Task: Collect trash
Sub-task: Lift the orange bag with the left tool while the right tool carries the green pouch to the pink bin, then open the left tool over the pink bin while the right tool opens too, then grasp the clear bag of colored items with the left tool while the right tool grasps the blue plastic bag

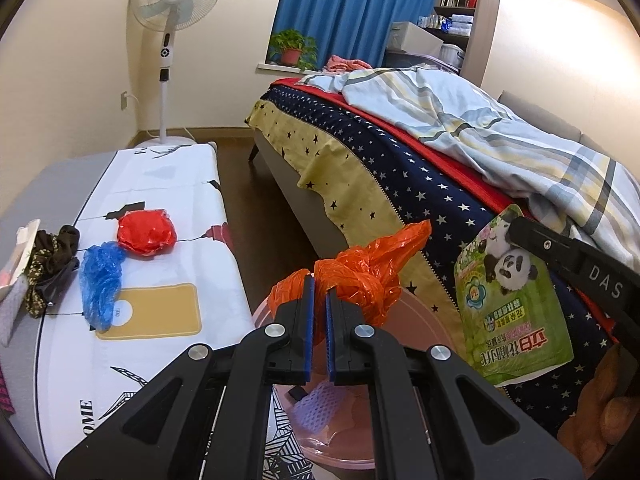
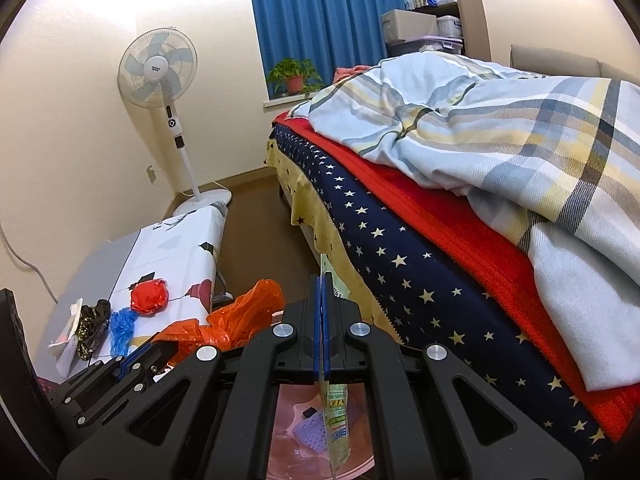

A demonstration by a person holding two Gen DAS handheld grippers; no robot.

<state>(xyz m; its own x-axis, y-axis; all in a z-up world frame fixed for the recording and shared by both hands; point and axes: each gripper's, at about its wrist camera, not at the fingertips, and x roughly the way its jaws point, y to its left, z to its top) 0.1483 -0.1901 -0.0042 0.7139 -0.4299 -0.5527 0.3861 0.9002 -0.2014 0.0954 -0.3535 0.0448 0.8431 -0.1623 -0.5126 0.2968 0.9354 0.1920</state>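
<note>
Your left hand-held gripper (image 1: 319, 294) pinches the orange bag (image 1: 360, 276) over the pink bin (image 1: 432, 320); your right hand-held gripper (image 2: 322, 292) clamps the green packet (image 1: 512, 300) there too.

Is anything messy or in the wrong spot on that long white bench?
Yes. A crumpled red bag and a scrunched blue bag lie loose on the bench, beside a heap of dark clothes. They look like leftover trash.

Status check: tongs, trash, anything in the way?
Left tongs shut on orange bag. Right tongs shut on green packet. Both over pink bin. Nothing blocking.
</note>
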